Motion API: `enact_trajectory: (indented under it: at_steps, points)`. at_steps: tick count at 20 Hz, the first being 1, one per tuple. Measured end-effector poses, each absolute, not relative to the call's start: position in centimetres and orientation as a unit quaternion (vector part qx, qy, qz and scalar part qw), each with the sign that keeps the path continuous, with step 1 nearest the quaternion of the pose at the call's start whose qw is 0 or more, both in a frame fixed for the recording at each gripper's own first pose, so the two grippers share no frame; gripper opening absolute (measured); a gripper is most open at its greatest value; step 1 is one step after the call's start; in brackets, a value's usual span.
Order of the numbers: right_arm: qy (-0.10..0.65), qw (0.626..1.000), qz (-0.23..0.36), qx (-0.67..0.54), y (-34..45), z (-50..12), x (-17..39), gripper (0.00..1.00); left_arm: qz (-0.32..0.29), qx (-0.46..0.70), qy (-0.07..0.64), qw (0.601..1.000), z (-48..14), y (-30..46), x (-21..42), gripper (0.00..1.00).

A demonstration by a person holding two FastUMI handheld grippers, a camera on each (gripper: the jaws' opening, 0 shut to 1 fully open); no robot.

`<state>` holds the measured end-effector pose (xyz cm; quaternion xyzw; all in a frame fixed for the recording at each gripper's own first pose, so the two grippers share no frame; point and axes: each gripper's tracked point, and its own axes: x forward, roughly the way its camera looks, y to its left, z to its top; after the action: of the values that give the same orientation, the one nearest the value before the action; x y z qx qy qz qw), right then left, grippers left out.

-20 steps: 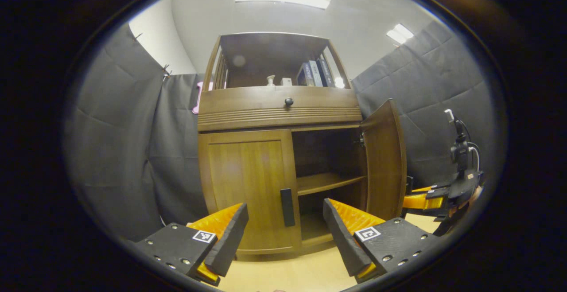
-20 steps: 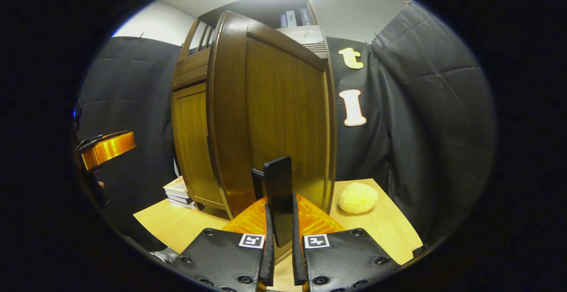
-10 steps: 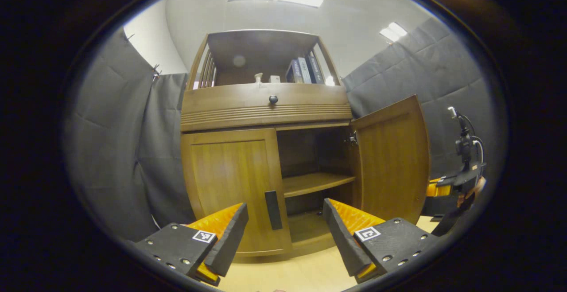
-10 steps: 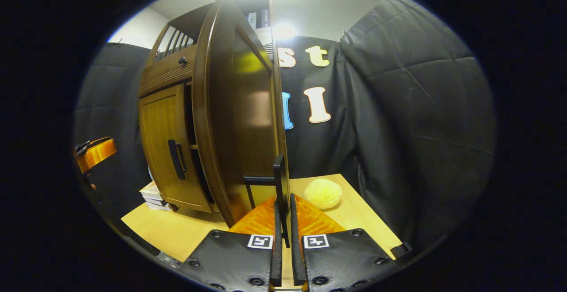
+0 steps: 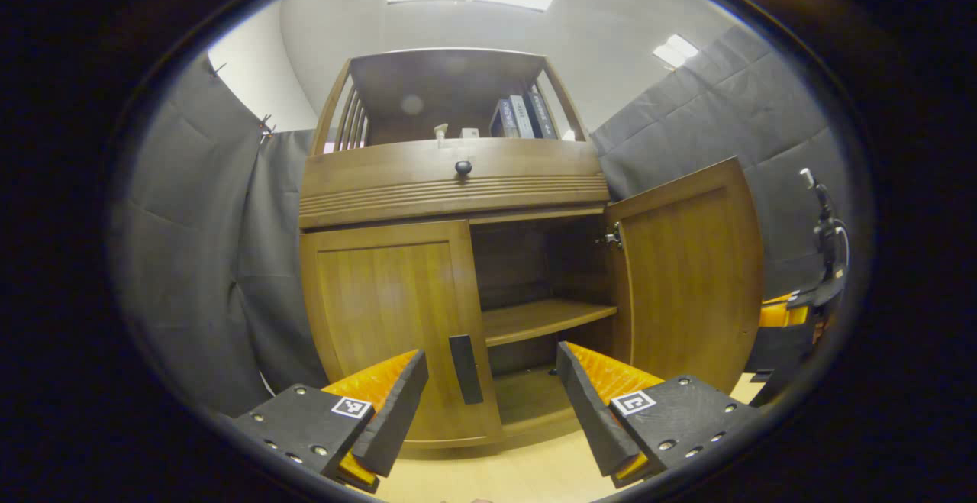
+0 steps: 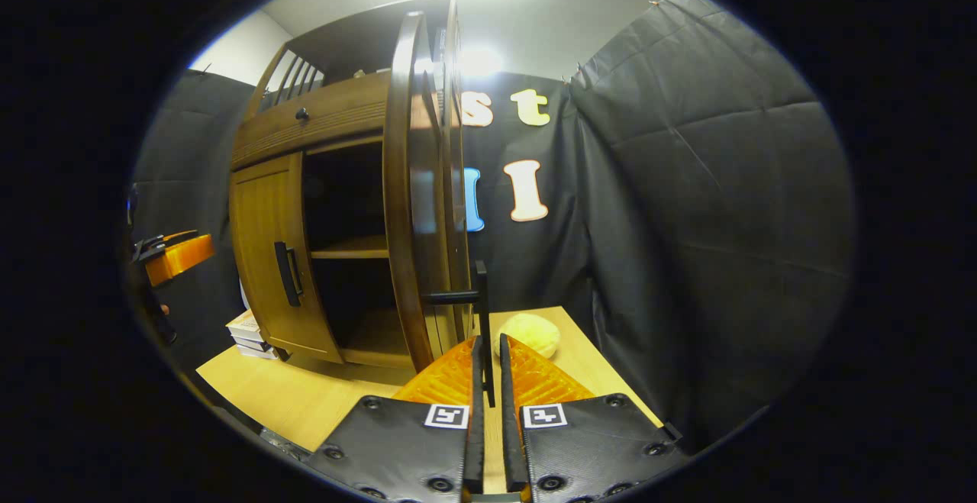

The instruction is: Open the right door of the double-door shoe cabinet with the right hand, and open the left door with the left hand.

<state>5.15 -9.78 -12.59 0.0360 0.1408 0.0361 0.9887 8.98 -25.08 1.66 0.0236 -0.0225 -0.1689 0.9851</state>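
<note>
**Right gripper view: right door swung wide, left door shut**

Right gripper view has my right gripper [image 6: 488, 381] pinching the slim black bar handle [image 6: 482, 312] of the brown wooden shoe cabinet's right door [image 6: 418, 205]; both fingers press on the bar's lower end. That door stands swung wide, seen nearly edge-on, and the dark interior with its wooden shelf [image 6: 347, 247] shows beside it. The closed left door [image 6: 267, 251] carries its own black handle [image 6: 284, 274]. A pale yellow fluffy ball [image 6: 528, 333] lies on the light wooden tabletop [image 6: 290, 396] near its back right corner, just beyond the open door. A small stack of books [image 6: 246, 333] sits by the cabinet's left foot.

In the left gripper view my left gripper [image 5: 492, 404] is spread wide and grips nothing; it hovers in front of the left door [image 5: 385, 320], whose black handle [image 5: 465, 369] appears between the fingers, apart from them. I see the right door [image 5: 691, 274] open at the cabinet's right side, and the drawer front above has a round dark knob [image 5: 463, 168]. Upright books [image 5: 523, 116] stand on the top shelf.
</note>
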Motion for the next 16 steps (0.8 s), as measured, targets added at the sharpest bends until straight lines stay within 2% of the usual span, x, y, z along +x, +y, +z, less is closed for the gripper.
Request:
enact_trajectory:
  at_steps: [2,4,6,8,12,16]
  points:
    - [0.125,0.992,0.017,0.004,-11.2,-11.5,4.4,0.17,-0.156,0.02,-0.02,0.987,1.4,-24.8,10.1,1.0]
    - [0.107,0.994,0.002,-0.015,-12.4,-9.7,3.4,0.14,-0.143,0.012,-0.018,0.989,1.3,-24.5,11.2,1.0]
    - [0.092,0.996,-0.014,-0.015,-13.2,-8.1,3.0,0.17,-0.128,0.002,-0.017,0.992,1.0,-23.7,12.7,1.0]
    - [0.081,0.997,-0.018,0.001,-13.4,-6.8,2.3,0.15,-0.113,-0.002,-0.016,0.993,0.5,-23.0,14.2,1.0]
    - [0.064,0.997,-0.039,0.013,-14.6,-5.5,1.2,0.93,-0.095,0.008,-0.018,0.995,-0.5,-22.7,16.6,1.0]
    - [0.064,0.996,-0.059,0.027,-15.3,-5.1,0.2,0.92,-0.091,0.013,-0.014,0.996,-1.8,-23.0,18.8,1.0]
